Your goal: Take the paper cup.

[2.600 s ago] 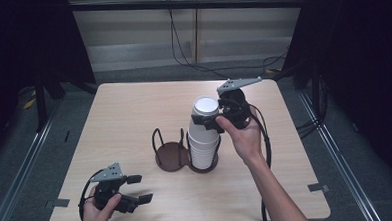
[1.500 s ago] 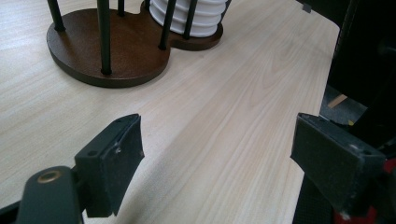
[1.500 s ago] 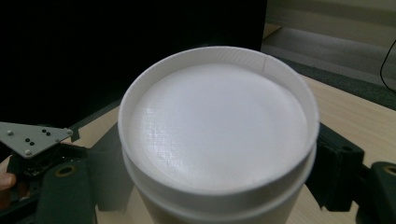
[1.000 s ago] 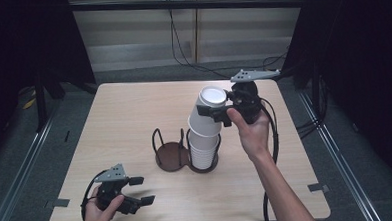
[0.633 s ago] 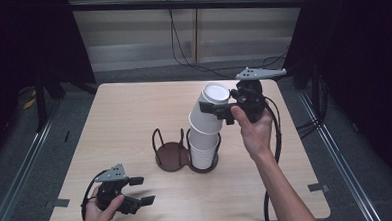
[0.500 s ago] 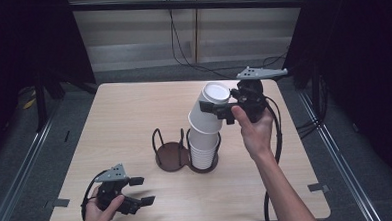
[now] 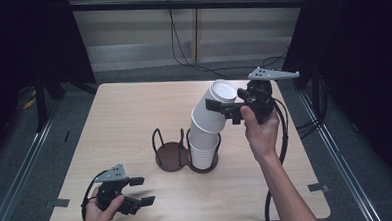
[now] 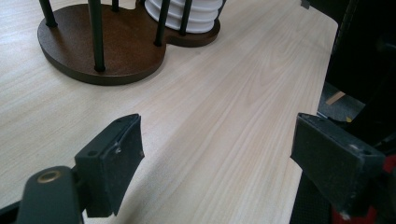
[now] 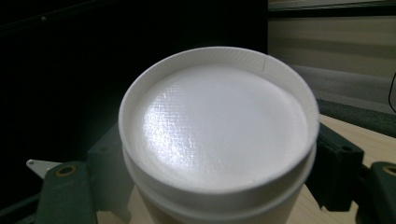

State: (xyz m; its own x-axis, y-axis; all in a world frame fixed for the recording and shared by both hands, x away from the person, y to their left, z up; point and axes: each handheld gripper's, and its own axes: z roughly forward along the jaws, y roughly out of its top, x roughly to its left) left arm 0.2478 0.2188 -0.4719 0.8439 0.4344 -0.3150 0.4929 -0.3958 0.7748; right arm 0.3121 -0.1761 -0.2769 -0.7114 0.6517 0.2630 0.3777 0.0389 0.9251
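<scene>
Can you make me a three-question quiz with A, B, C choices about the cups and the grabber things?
1. Where is the cup stack? A in the holder's right ring; B on the floor; C in the left gripper.
2. What colour is the holder? A white; B dark brown; C yellow.
3. What is the right gripper doing? A lying flat; B open and empty; C squeezing tilted cups.

Answers: 1 A, rods surround the stack. 2 B, its base shows brown. 3 C, jaws press both sides of the cups.
</scene>
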